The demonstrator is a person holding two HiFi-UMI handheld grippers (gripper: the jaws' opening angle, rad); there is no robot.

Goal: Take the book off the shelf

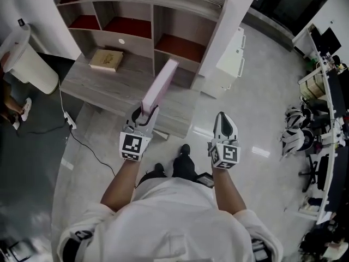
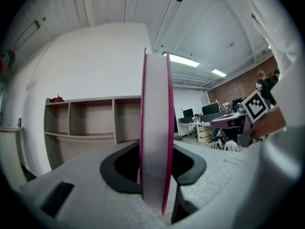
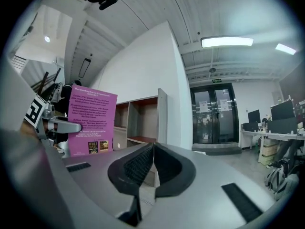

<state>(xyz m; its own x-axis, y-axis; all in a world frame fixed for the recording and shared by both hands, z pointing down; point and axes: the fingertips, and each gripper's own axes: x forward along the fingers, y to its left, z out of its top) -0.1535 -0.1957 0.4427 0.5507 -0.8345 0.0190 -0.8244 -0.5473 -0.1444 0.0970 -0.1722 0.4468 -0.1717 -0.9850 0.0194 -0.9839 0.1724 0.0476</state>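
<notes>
A pink book (image 1: 161,87) stands on edge in my left gripper (image 1: 143,117), held clear of the grey wooden shelf unit (image 1: 136,21) and above the desk's front edge. In the left gripper view the book's white page edge (image 2: 155,137) fills the gap between the dark pads, which press on both covers. My right gripper (image 1: 224,125) hangs over the floor to the right, jaws shut with nothing between them. The right gripper view shows the book's purple back cover (image 3: 91,120) at the left and my right gripper's pads meeting (image 3: 153,168).
A tan book (image 1: 106,59) lies flat on the desk surface (image 1: 92,83) below the shelf compartments. A white bin (image 1: 30,64) stands at the left, a white cabinet (image 1: 232,56) right of the shelf. Office desks, chairs and helmets (image 1: 294,130) crowd the right side.
</notes>
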